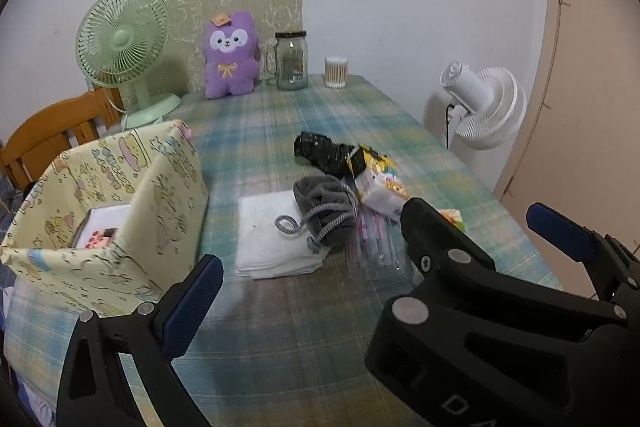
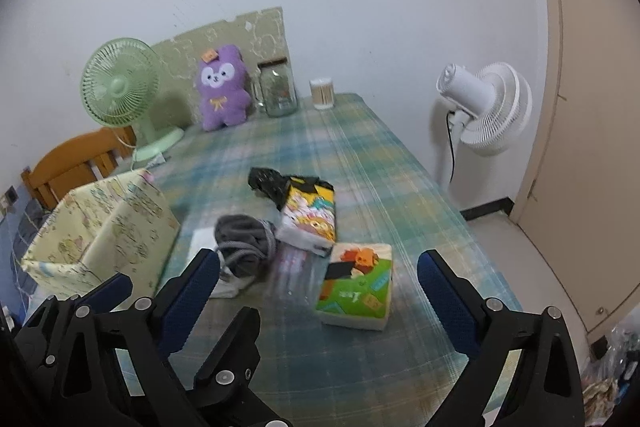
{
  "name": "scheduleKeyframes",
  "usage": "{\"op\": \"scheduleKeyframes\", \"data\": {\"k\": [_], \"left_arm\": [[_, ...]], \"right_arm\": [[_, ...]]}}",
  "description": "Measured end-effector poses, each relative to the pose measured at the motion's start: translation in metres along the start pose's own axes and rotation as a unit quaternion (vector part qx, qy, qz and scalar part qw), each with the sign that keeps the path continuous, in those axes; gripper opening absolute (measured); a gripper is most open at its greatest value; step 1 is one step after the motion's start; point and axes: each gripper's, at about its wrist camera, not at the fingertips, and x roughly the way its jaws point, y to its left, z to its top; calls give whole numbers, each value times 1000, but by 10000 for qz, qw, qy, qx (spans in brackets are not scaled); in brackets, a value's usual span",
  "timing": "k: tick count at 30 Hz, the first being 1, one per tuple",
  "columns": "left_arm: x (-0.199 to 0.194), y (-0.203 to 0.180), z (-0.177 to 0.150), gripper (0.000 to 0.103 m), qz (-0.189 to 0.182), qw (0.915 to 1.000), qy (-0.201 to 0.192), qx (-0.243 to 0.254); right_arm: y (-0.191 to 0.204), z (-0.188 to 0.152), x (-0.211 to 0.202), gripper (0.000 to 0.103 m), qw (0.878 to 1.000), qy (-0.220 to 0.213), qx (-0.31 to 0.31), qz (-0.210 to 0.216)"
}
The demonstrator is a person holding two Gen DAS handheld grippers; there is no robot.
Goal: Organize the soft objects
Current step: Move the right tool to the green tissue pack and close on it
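While both grippers hovered low over the near table edge, the findings were as follows.

Soft objects: a grey drawstring pouch [image 1: 325,205] lay partly on a folded white cloth [image 1: 276,235] near the table's middle; a black bundle [image 1: 320,151] lay just behind, touching a yellow tissue pack [image 2: 310,223]; a green tissue pack [image 2: 358,285] lay nearest the right gripper.

Box: a yellow patterned box [image 1: 108,211] stood open-topped at the left table edge.

Left gripper [image 1: 384,267]: fingers spread wide, holding nothing, beside the box.

Right gripper [image 2: 320,291]: fingers spread wide, holding nothing, straddling the pile.

Open room: bare checked tablecloth [image 2: 360,155] showed beyond the pile.

Far edge: a green fan [image 1: 124,39], purple plush [image 1: 230,55], glass jar [image 1: 292,61] and swab tub [image 1: 335,71] lined the wall.
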Motion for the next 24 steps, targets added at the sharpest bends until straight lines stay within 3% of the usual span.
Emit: {"op": "scheduleKeyframes", "data": {"k": [9,21,24], "left_arm": [[26,-7,-8,96,-136,9994,299,111],[57,-6,-15,96,33,9979,630,126],[61,-7,-15,95,78,9976,667,166]], "right_arm": [[-12,-10,29,95,9993,331,82,-169],[-21,-21,65,89,9961,799,93,-360],[-24,-23,73,75,9950,932,149,-339]]}}
